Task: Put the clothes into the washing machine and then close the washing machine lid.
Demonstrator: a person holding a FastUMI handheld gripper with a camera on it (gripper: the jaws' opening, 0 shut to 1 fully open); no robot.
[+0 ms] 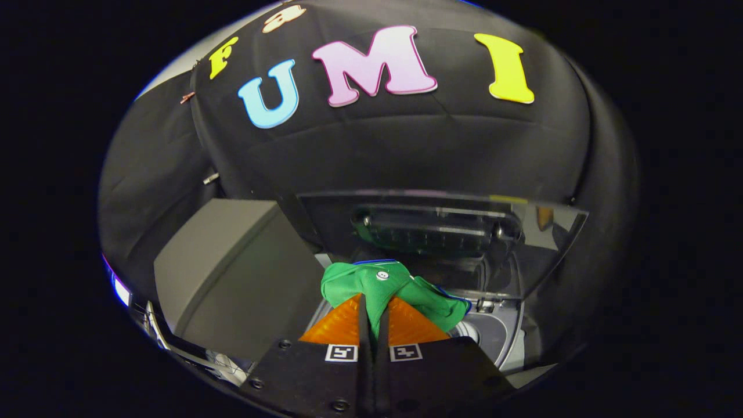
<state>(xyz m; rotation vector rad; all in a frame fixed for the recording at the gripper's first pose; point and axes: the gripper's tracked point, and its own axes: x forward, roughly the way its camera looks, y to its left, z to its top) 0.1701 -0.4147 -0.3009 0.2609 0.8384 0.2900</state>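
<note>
The hand-held gripper point(374, 307) is nearly closed, its two fingers pinching a green garment point(395, 290) with a white button, which bunches up just ahead of the fingertips. The garment hangs above the open washing machine drum point(487, 331). Beyond it the transparent lid point(441, 226) stands raised. A grey box point(232, 273) sits beside the machine.

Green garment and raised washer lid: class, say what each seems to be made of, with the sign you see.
Green garment: soft woven or knit cloth, matte; it folds and bunches where the gripper pinches it, with a small white button.
Washer lid: probably clear tinted plastic or glass, glossy; you see through it and it shows reflections.
</note>
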